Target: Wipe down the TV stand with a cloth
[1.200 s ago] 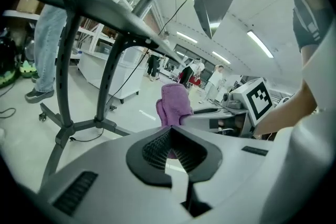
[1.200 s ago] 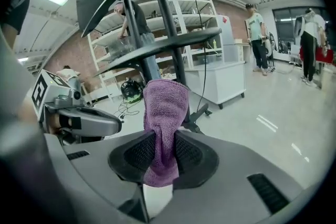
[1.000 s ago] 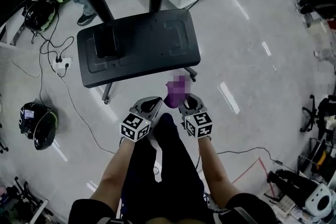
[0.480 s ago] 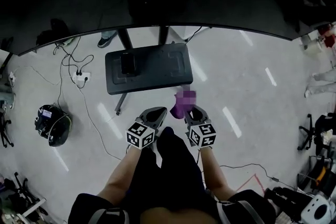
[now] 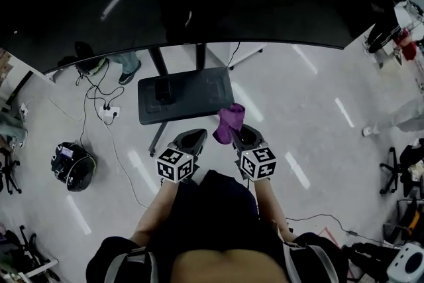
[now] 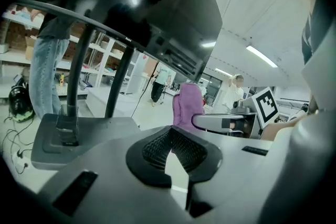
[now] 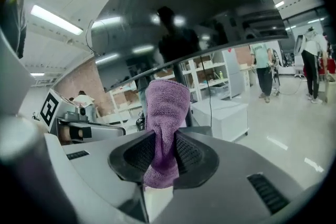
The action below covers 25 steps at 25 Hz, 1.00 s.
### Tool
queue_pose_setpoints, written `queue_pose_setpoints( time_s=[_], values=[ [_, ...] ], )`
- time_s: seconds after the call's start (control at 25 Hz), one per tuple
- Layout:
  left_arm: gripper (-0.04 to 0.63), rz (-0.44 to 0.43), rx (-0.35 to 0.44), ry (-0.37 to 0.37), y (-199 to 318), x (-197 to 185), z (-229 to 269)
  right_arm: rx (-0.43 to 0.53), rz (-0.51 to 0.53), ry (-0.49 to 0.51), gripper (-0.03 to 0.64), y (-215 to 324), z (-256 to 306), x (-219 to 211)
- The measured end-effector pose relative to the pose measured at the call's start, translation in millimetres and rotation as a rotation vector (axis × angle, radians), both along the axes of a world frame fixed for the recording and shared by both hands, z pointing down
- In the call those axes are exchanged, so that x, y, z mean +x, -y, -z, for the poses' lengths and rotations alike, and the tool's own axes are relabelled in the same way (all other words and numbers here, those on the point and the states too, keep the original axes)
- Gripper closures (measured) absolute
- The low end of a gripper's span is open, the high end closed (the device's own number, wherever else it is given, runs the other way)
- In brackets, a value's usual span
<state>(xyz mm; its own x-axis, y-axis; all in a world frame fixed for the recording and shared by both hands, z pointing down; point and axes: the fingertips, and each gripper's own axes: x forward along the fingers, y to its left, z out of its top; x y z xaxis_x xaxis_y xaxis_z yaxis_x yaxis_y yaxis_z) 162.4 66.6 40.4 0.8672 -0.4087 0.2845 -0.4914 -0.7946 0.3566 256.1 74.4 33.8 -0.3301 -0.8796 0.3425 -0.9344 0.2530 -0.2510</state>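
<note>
Jaws of my right gripper point(image 7: 166, 140) clamp the cloth point(image 7: 167, 105) upright, free end leading toward the stand point(image 5: 185, 95), near its right corner, ready for wiping. Left gripper point(image 6: 169, 131) jaws sit together, empty.

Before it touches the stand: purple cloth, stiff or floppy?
Probably floppy: the purple cloth bunches where the right gripper pinches it. Likely light, as its folded top stands unsupported. Looped nap should grip, not slide.
</note>
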Motion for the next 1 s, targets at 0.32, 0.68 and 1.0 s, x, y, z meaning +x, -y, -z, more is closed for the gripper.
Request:
queue_pose_setpoints(
  time_s=[0.32,0.68,1.0],
  values=[
    [0.588,0.006,0.012,-0.019,4.6,21.6,20.7,0.105,-0.025,0.06,0.512,-4.0,47.5,22.6],
    [0.588,-0.042,0.008,-0.015,-0.4,28.9,11.8,0.101,-0.055,0.016,0.512,-24.0,52.8,22.8],
    [0.588,-0.061,-0.006,0.004,-1.3,13.2,6.7,0.102,-0.053,0.012,0.512,-18.0,60.2,10.6]
  ],
)
